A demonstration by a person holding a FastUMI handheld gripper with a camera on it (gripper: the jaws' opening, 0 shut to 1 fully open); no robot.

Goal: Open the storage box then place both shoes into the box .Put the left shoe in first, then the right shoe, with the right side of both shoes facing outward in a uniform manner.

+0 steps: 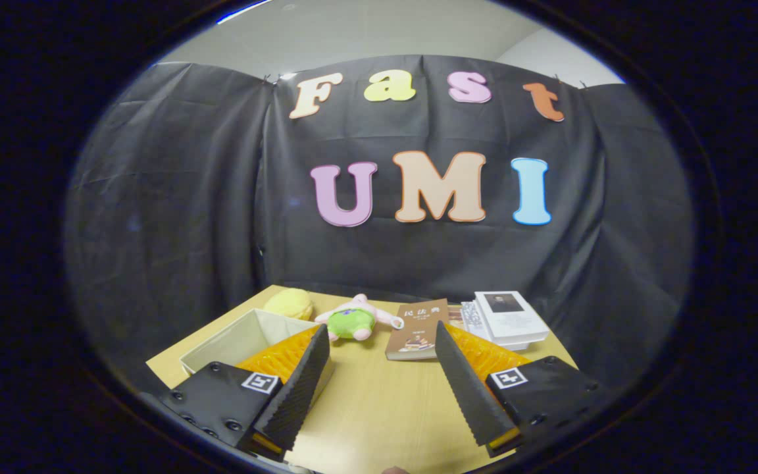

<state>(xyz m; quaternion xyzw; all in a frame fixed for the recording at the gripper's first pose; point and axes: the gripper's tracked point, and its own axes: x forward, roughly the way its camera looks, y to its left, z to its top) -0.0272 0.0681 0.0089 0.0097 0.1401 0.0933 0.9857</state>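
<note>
- Storage box (234, 339): pale, open-topped, on the wooden table (379, 401), ahead and to the left of the gripper's fingers. Its near right corner sits behind the left fingertip, so that part is hidden. Inner walls look light; what lies on its floor cannot be told from this angle.
- Gripper view, gripper (382, 332): fingers spread wide apart, nothing between them, nothing touched. Bare tabletop shows through the gap. The left finger (300, 388) overlaps the box's edge in the view; whether it touches the box cannot be told. The right finger (468, 385) stands over bare table, its tip just beside the brown book.
- Yellow plush (289, 304): rounded, beyond the box at the table's far edge, close behind the box's back wall.
- Pink-and-green plush toy (353, 320): lying on the table beyond the fingertips, roughly in line with the gap between them, just right of the box's far corner.
- Brown book (417, 329): flat on the table, right of the plush toy, ahead of the right fingertip.
- White book stack (509, 319): further right, beyond the right finger, near the table's far right corner; the top cover carries a small dark picture. Some printed matter shows between it and the brown book, too small to identify.
- Black cloth wall (175, 197) stands behind the table.
</note>
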